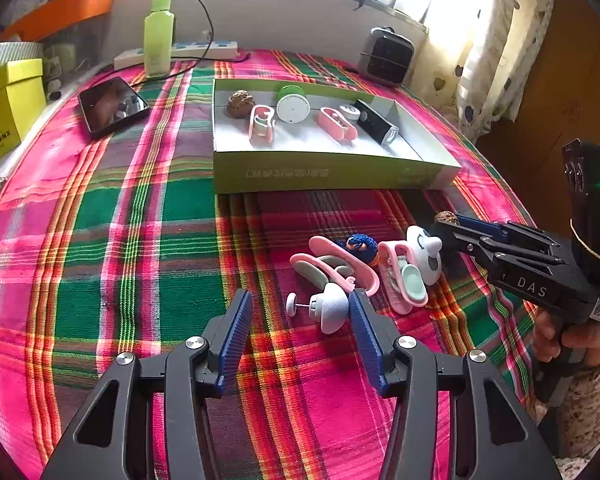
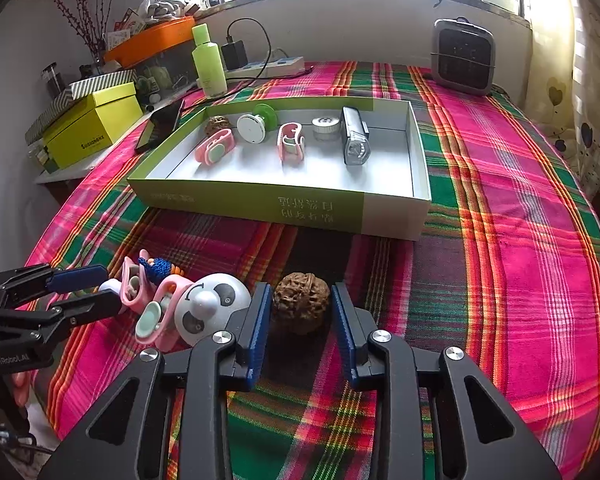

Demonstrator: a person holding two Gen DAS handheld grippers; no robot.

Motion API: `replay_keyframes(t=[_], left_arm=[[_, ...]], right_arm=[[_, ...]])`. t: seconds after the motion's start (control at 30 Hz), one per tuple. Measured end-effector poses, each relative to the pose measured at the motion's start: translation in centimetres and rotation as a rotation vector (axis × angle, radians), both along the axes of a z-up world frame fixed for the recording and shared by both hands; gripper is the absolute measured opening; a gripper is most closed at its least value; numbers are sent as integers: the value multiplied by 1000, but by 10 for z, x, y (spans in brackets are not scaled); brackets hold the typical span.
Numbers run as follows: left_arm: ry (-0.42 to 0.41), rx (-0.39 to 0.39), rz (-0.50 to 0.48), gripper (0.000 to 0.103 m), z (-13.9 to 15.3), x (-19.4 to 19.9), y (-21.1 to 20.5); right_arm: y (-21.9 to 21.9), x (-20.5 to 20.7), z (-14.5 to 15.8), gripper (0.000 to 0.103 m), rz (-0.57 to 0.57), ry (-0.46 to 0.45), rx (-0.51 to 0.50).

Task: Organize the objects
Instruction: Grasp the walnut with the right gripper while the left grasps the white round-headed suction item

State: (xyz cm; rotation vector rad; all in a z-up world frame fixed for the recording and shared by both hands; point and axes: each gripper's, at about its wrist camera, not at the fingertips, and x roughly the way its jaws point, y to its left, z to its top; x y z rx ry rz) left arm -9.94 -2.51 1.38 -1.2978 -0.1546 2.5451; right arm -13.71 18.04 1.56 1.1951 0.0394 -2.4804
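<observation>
While the walnut rests on the table short of the tray, I bracket it with my right gripper, jaws parted, gripping nothing (pads not touching). My left gripper, jaws spread, holds nothing beside the white plug.

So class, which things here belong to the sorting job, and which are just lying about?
Job: walnut, panda toy, pink clips, white knob, green box.
Lying about: phone, green bottle, power strip, heater.

We see a walnut between the right gripper fingers, the panda toy left, the box ahead.
</observation>
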Motion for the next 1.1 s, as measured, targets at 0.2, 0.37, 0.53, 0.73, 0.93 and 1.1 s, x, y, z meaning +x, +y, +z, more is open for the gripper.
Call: replay_keyframes(t=[0.2, 0.37, 0.53, 0.73, 0.93, 1.1], left_arm=[[2, 3, 7, 43, -1, -2, -3], [12, -12, 7, 36, -1, -2, 0], [16, -27, 8, 30, -1, -2, 2], [17, -25, 8, 30, -1, -2, 2], [22, -26, 12, 30, 0, -3, 2], [28, -27, 20, 30, 2, -4, 2]], right_arm=[[1, 0, 0, 32, -5, 2, 4], [1, 1, 0, 32, -7, 5, 8], [1, 1, 1, 32, -9, 3, 5], [1, 1, 1, 32, -9, 5, 5], [2, 2, 3, 32, -11, 13, 0], [2, 2, 3, 32, -8, 14, -4]])
